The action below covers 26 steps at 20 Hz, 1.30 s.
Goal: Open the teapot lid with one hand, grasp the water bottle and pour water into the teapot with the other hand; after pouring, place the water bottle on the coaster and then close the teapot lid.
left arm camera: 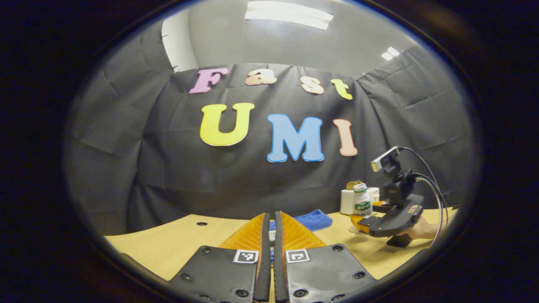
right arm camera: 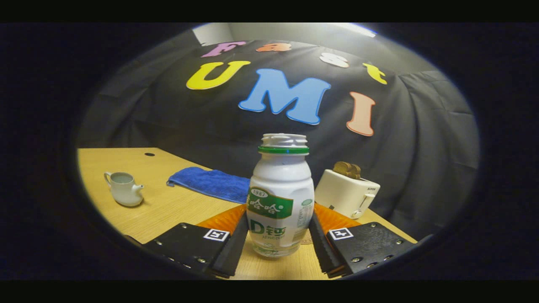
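While the water bottle (right arm camera: 280,198), a light, smooth, squeezable plastic one, stands uncapped on the counter (right arm camera: 177,210) between the right gripper (right arm camera: 278,235)'s released jaws, its labelled waist suits gripping; the lidless teapot (right arm camera: 123,189) sits at nine o'clock, the left gripper (left arm camera: 272,235) clenched.

bare table (right arm camera: 177,206) between teapot (right arm camera: 123,189), bottle (right arm camera: 280,198)

Between the right gripper (right arm camera: 278,235) fingers we see the water bottle (right arm camera: 280,198) on the table (right arm camera: 168,206) — the cloth (right arm camera: 210,183) behind-left, the toaster (right arm camera: 346,193) behind-right, the teapot (right arm camera: 123,189) far left.
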Motion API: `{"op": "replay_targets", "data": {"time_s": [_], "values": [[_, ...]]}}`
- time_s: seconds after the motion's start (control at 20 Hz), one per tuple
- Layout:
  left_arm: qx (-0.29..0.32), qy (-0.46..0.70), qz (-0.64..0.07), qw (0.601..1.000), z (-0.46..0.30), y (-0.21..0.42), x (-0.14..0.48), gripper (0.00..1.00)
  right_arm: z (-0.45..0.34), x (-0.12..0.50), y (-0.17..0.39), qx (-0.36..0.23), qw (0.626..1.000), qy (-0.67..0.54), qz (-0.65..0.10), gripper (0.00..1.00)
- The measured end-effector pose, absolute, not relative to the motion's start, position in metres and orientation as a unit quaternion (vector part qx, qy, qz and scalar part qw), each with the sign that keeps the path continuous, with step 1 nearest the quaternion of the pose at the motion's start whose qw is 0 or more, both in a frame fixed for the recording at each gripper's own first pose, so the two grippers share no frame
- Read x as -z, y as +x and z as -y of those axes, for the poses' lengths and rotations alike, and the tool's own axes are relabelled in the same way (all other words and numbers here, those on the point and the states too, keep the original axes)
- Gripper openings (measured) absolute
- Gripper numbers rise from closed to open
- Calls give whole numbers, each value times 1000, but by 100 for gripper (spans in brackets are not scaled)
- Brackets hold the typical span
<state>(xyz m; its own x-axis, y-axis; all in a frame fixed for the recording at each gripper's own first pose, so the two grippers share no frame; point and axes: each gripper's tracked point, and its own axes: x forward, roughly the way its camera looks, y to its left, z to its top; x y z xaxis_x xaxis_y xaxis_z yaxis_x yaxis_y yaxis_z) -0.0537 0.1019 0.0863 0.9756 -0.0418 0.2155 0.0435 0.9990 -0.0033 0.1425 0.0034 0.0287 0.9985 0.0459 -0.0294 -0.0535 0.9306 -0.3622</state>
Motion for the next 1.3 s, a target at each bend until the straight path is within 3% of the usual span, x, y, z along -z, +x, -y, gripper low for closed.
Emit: {"op": "replay_targets", "data": {"time_s": [0.25, 0.3, 0.45, 0.6, 0.65, 0.75, 1.3], "values": [[35, -17, 83, 996, -96, -94, -55, 10, -47, -22, 137, -58, 958, -280, -7, 71], [35, -19, 79, 996, -97, -100, -49, 14, -52, -21, 138, -59, 954, -295, -9, 71], [19, -7, 69, 997, -109, -111, -29, 10, -68, -24, 138, -61, 940, -337, 0, 71], [12, -17, 58, 998, -116, -111, -22, 14, -79, -20, 142, -66, 923, -380, 3, 71], [11, -19, 57, 998, -118, -111, -20, 10, -84, -17, 143, -69, 917, -393, 1, 71], [9, -17, 57, 998, -120, -113, -20, 14, -91, -13, 144, -76, 903, -423, 0, 71], [0, -6, 62, 998, -129, -112, -21, 13, -120, 8, 156, -90, 846, -526, -15, 71]]}}
